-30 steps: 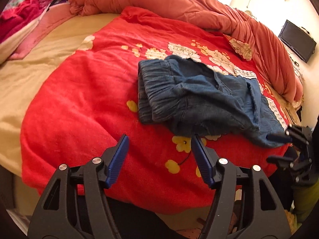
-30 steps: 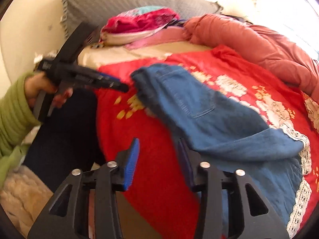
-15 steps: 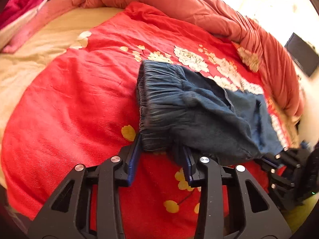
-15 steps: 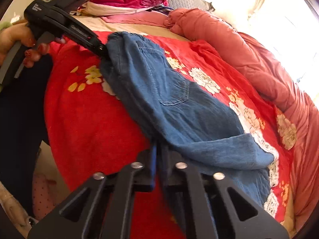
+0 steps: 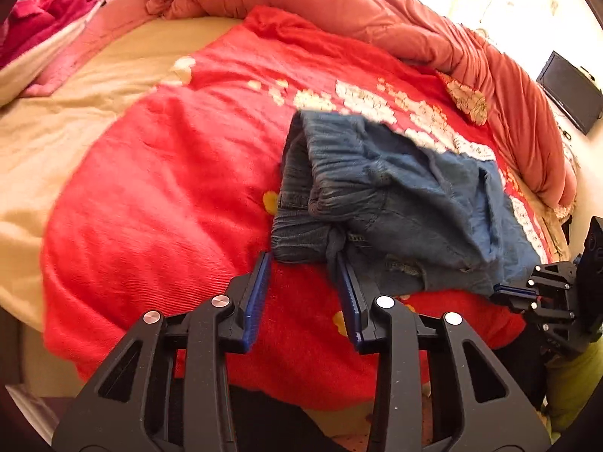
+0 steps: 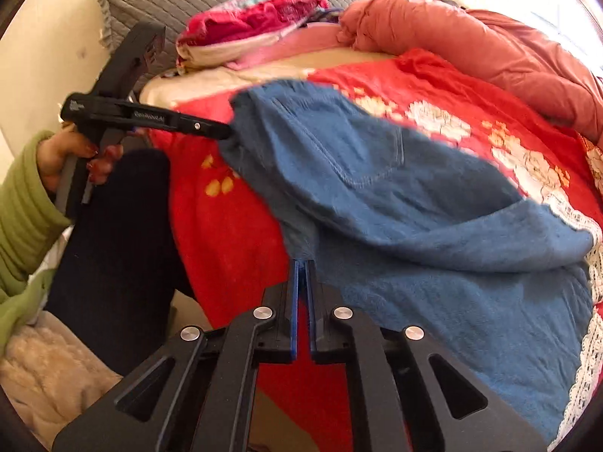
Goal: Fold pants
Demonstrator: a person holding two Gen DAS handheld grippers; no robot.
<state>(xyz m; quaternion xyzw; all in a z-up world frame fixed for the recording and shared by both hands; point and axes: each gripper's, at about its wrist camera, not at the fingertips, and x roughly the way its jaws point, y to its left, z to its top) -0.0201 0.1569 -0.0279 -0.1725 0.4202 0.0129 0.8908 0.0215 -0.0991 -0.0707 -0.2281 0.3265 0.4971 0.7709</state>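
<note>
Pants (image 5: pixel 395 203) matt denim; blanket (image 5: pixel 169 196) seemingly fuzzy fleece.

Matte black plastic tongs (image 5: pixel 303 260) carry blue ribbed pads (image 5: pixel 258 293) and silver round screws; the left hand (image 6: pixel 71 154) shows red-painted nails, a ribbed green sleeve (image 6: pixel 22 203).

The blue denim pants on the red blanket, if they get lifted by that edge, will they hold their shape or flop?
Probably flop: the pants sag in soft folds between the right gripper, jaws shut on their near edge, and the left gripper, jaws open at the bunched waistband. The layers may slide apart. Denim this thick looks fairly heavy for its size.
</note>
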